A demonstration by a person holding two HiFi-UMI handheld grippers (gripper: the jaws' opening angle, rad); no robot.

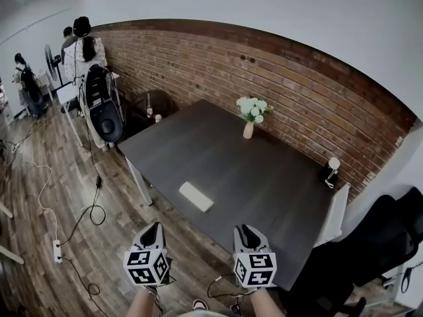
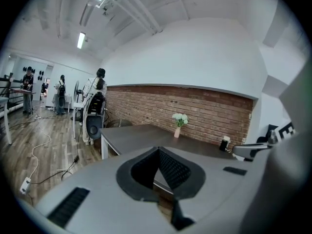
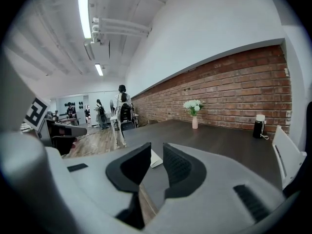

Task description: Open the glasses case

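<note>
A closed white glasses case lies flat on the dark table, near its front edge. Both grippers are held low over the floor, short of the table and apart from the case. My left gripper is to the case's near left; in the left gripper view its jaw tips meet, with nothing between them. My right gripper is to the case's near right, its jaws a narrow gap apart and empty. In the right gripper view a corner of the case shows through that gap.
A small vase of white flowers stands at the table's far side by the brick wall. A black-and-white object sits at the right end. A black chair is at the right. Cables and a power strip lie on the floor at left, with people beyond.
</note>
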